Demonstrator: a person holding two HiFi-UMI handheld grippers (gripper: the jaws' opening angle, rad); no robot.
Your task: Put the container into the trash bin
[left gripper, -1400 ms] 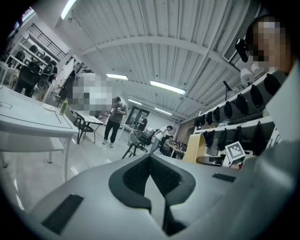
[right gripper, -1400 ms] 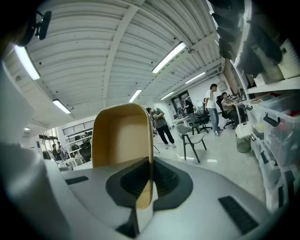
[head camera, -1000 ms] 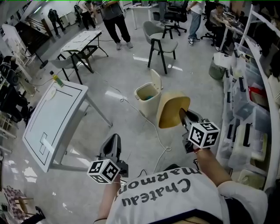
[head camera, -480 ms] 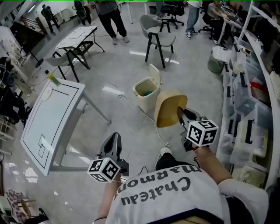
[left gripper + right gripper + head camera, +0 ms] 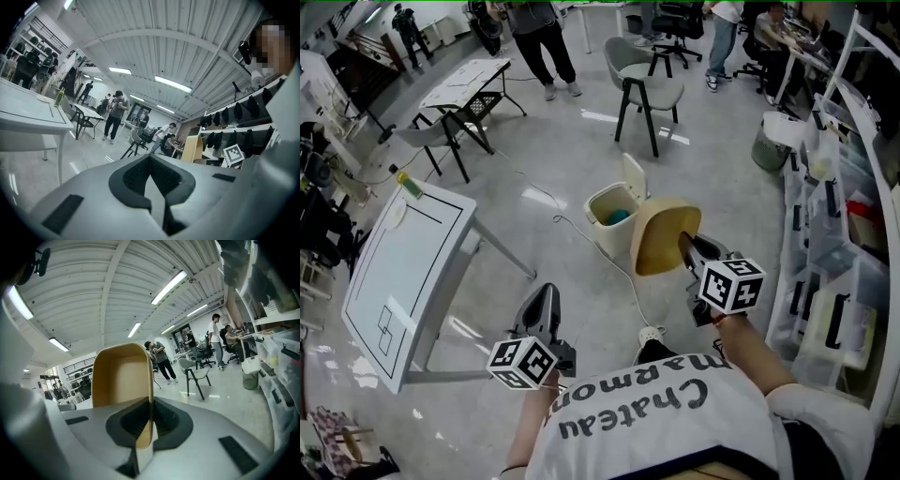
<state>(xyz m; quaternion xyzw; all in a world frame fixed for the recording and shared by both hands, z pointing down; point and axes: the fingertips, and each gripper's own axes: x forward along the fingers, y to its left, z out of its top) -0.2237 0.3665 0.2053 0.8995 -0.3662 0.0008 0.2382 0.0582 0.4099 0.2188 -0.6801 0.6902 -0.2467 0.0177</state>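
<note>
— Where's the container [image 5: 661,239]?
— Pinched by its rim in the right gripper [image 5: 687,247], in the air just near-right of the trash bin [image 5: 607,234] (its lid [image 5: 633,174] tipped up).
— The left gripper [image 5: 546,295]?
— Jaws together, nothing in them.

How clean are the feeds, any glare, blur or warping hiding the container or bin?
Head view: sharp, fisheye bends the shelves at right; light glare streaks the floor beside the trash bin, which reads clearly. Right gripper view: container crisp, corners dark. Left gripper view: evenly lit, edges warped, mosaic patch top right.
</note>
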